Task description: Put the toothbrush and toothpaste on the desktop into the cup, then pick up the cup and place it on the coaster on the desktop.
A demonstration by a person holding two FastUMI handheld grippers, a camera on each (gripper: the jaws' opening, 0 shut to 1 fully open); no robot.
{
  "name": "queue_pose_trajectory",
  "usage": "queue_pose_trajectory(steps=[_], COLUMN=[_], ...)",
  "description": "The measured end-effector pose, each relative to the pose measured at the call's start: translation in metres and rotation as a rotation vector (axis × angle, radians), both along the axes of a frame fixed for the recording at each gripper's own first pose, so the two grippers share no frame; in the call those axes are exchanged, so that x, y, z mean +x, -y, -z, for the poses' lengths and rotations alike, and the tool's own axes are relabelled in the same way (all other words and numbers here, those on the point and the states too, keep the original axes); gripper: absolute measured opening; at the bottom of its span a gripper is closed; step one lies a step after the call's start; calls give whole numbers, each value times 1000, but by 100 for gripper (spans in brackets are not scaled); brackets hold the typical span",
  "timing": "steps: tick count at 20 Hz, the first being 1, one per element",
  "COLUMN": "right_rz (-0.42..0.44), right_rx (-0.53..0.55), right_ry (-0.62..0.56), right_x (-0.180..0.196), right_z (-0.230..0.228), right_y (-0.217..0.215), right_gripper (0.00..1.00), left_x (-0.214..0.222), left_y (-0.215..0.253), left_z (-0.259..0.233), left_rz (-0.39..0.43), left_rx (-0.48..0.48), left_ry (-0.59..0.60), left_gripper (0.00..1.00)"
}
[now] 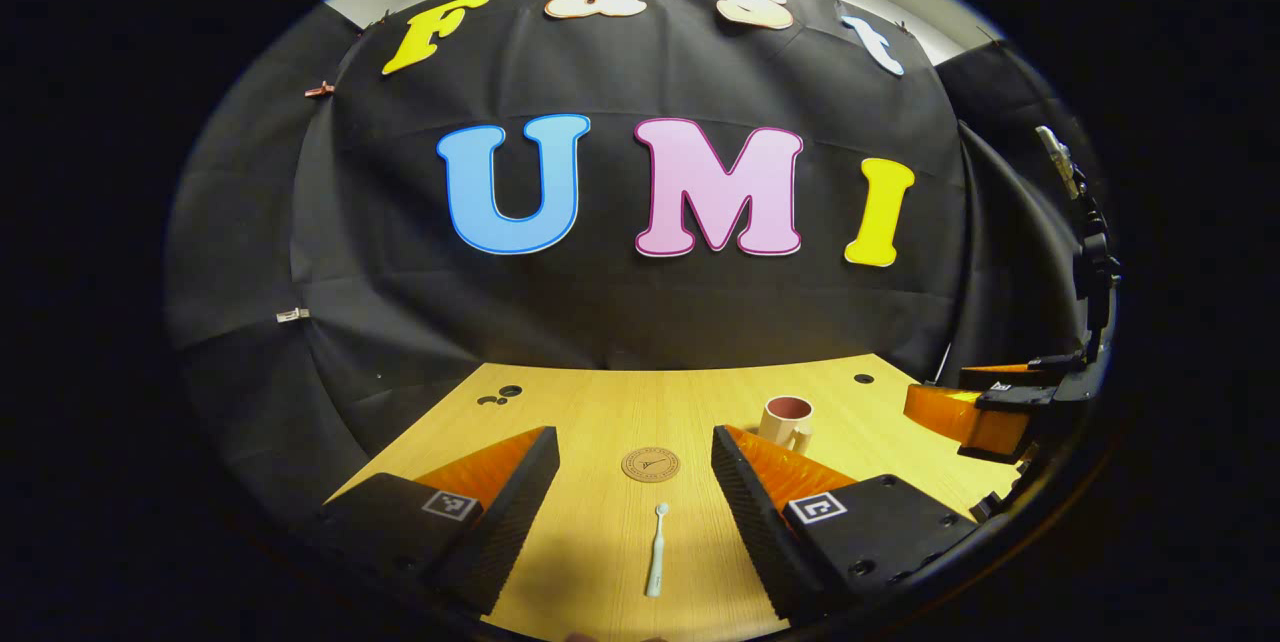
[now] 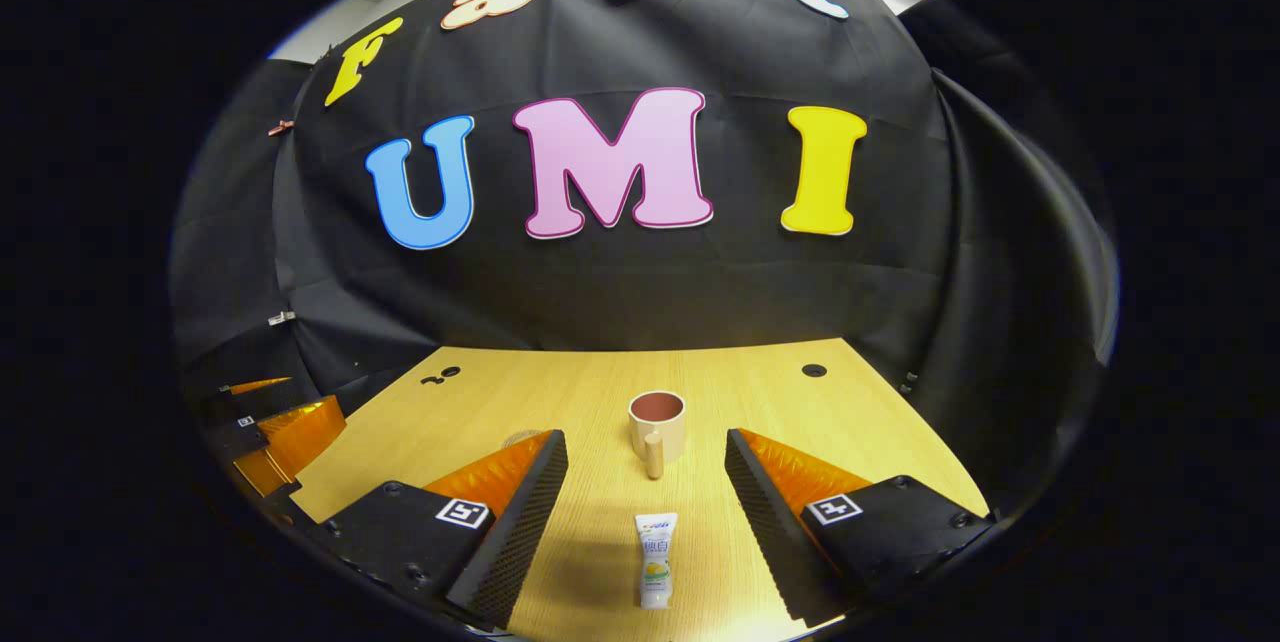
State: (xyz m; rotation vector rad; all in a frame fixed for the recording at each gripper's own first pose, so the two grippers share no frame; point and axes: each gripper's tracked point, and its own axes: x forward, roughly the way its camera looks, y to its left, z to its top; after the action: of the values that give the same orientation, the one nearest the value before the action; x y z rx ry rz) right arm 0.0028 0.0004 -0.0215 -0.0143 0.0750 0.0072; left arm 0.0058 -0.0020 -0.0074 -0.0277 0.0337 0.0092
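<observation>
Wooden desktop (image 1: 600, 412) under both my grippers. Left gripper (image 1: 635, 502) spread wide, toothbrush (image 1: 656, 552) flat between fingers, nothing gripped. Coaster (image 1: 650, 464) just beyond toothbrush, cup (image 1: 787, 422) right of coaster. Right gripper (image 2: 645, 502) released, toothpaste (image 2: 656, 558) between fingers, cup upright beyond it.

The coaster (image 2: 521, 438) hides mostly behind a finger in the right gripper view.

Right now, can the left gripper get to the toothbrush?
Probably yes. The toothbrush lies flat on the desktop straight ahead between the left gripper's open jaws, with nothing on top of it. The coaster lies farther back, apart from it.
</observation>
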Motion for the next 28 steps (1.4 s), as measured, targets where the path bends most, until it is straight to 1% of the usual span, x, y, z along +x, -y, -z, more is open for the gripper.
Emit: queue_pose_trajectory(steps=[7, 14, 18, 20, 23, 28], right_rz=[-17, -74, -95, -107, -95, -88], right_rx=[-16, -55, -102, -87, -73, -124], right_ry=[-100, -272, -408, -486, -576, -709], right_x=[16, 41, 55, 60, 66, 67], right_z=[27, 73, 110, 128, 152, 197], right_y=[-5, -12, -10, -9, -1, 11], right_gripper=[98, 98, 98, 98, 98, 98], left_x=[1, 6, 11, 13, 16, 21], left_y=[-5, -22, -30, -34, -38, -40], left_z=[4, 19, 33, 40, 49, 62], left_rz=[-24, -105, -162, -187, -219, -261], left_rx=[9, -8, -12, -14, -14, -28], left_ry=[-6, -52, -99, -121, -158, -222], left_gripper=[97, 97, 97, 97, 97, 97])
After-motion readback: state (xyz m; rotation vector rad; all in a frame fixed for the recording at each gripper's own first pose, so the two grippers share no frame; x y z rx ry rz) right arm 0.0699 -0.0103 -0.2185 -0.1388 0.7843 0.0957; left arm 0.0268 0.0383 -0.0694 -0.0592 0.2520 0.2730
